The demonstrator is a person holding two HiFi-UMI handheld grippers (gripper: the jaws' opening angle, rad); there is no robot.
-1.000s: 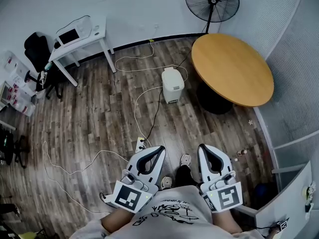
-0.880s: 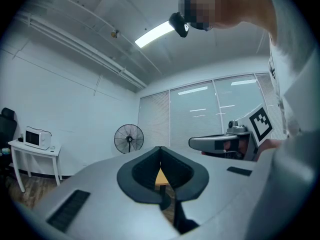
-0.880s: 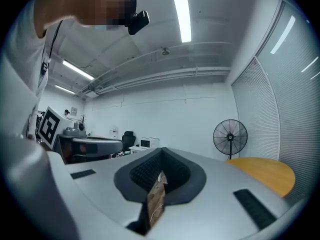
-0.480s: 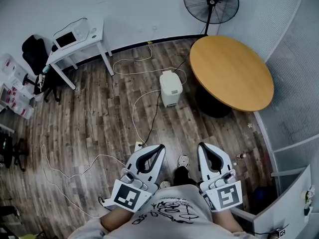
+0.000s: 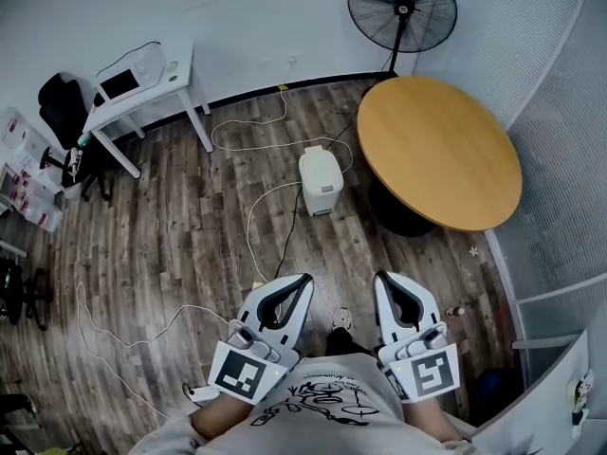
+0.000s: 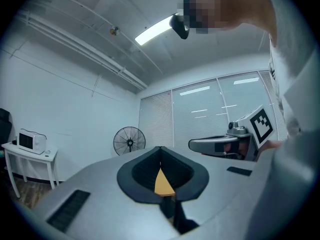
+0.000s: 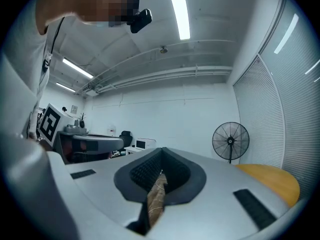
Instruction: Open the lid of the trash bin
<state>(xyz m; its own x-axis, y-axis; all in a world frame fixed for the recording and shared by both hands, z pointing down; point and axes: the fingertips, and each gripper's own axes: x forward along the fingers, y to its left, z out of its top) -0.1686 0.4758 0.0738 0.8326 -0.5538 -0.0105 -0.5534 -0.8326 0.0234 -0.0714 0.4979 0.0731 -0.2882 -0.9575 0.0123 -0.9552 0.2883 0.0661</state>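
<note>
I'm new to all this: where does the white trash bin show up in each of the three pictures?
Head view: the white trash bin stands near the centre, just left of the round table.
Left gripper view: not in it.
Right gripper view: not in it.
Shared landmark: the black standing fan, at top in the head view, left of middle, right of middle.

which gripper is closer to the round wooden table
Right. The right gripper is below the round table and its near edge in the head view; the left gripper is further left, more in line with the white bin.
</note>
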